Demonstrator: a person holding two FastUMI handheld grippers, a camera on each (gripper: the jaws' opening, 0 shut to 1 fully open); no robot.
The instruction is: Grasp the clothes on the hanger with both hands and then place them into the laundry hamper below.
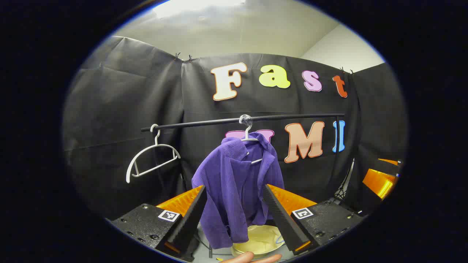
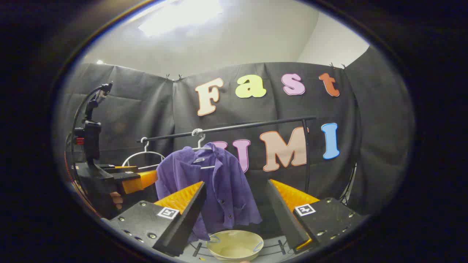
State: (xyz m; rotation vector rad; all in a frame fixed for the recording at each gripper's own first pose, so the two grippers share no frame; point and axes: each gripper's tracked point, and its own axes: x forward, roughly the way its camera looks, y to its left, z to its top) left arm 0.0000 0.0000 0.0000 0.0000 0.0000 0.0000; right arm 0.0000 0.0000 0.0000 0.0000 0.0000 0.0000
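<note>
A: Where is the garment?

B: The purple shirt (image 1: pixel 237 186) hangs on a white hanger (image 1: pixel 249 137) hooked over the black rail (image 1: pixel 241 120), against the black cloth wall. In the right gripper view the same shirt (image 2: pixel 212 186) drapes off its hanger (image 2: pixel 200 144) on the rail (image 2: pixel 234 128), front open, buttons showing down one edge.

A: And the hamper?

B: A pale yellow laundry hamper (image 1: pixel 260 241) sits on the floor directly below the shirt. From the right gripper view its rim (image 2: pixel 236 233) is round and the inside looks bare; I see nothing lying in it. The shirt's hem hangs just above it, not touching that I can tell.

A: The grippers?

B: The left gripper (image 1: pixel 234 215) has its fingers spread wide, with the shirt seen between them but farther off; they grip nothing. The right gripper (image 2: pixel 237 215) is likewise wide apart and holds nothing. In the right gripper view the left gripper (image 2: pixel 137 181) shows off to the side, near the shirt's shoulder, with a hand (image 2: pixel 116 200) under it.

A: Anything else on the rail?

B: A second white hanger (image 1: pixel 153 160), bare, near the rail's end.
</note>
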